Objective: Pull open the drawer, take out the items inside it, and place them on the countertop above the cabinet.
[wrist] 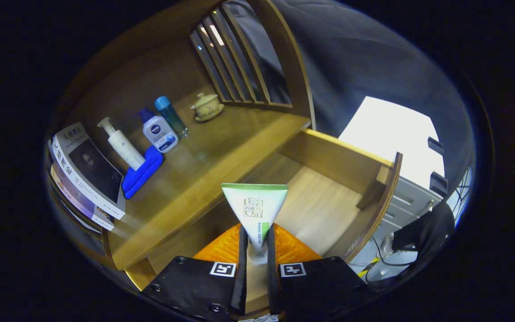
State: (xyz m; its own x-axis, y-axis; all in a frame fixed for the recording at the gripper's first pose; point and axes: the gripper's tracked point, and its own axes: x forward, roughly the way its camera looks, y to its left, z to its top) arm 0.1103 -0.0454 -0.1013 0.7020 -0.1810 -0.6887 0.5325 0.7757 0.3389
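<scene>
The gripper (255, 250) is closed on a tube (255, 210); both fingers (242, 264) press its lower end, one on each side; the fingers run nearly parallel with a narrow gap; the tube stands up beyond the fingertips, its flat end uppermost.

white tube (255, 210) upright above open drawer (324, 201)

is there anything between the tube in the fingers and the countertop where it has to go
Nothing visible blocks it. The tube, clamped in the fingers, is above the open drawer; the nearest stretch of countertop is bare, with bottles and blue cloth farther back.
</scene>
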